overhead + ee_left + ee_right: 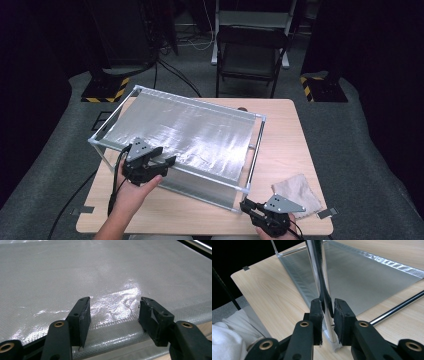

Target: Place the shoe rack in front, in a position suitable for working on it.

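Observation:
A metal frame (200, 102) with a shiny silver sheet (185, 135) stretched over its top stands on the wooden table (285, 130). My left gripper (167, 161) hovers at the sheet's near left edge. In the left gripper view it (113, 312) stands open, jaws wide apart over the sheet (100, 270) where it folds over the edge, gripping nothing. My right gripper (246, 205) is at the frame's near right corner. The right gripper view has it (328, 312) shut on the frame's upright corner post (317, 265), low down near the tabletop.
A folded beige cloth (298, 192) lies on the table right of my right gripper. A low metal rod (399, 306) of the frame runs along the tabletop. A dark chair (250, 50) stands beyond the table. The table's near edge is close to both hands.

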Tool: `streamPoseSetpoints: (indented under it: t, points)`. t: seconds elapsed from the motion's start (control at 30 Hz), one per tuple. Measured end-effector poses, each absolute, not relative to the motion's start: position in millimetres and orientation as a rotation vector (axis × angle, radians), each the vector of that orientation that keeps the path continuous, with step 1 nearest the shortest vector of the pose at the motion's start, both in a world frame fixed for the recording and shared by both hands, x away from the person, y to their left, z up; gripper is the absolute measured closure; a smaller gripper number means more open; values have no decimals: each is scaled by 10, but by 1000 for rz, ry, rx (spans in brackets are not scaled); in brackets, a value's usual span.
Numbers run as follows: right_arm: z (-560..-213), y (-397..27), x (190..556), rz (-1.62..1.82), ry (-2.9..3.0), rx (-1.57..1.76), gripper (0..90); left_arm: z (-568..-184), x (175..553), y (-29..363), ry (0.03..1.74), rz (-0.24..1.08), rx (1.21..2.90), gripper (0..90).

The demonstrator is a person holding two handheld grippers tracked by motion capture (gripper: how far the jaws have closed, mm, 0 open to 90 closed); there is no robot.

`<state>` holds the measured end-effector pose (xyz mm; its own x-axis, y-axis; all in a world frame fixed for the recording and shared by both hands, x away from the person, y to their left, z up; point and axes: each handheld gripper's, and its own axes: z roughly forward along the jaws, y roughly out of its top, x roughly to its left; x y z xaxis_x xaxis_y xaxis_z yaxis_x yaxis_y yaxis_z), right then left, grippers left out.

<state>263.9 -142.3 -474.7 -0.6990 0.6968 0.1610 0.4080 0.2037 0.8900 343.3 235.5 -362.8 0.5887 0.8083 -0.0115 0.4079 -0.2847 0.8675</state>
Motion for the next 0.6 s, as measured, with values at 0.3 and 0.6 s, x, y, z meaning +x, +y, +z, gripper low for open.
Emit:
streamPoseSetpoints:
  t: [0.3,0.6]
  points:
    - [-4759,-1378,2637,1516,2212,1046,766,-3630,3387,2388,980,557,1896,535]
    - [-4769,-1346,2635,1528,2220,1028,764,-3635,3369,2404,1005,552,1880,520]
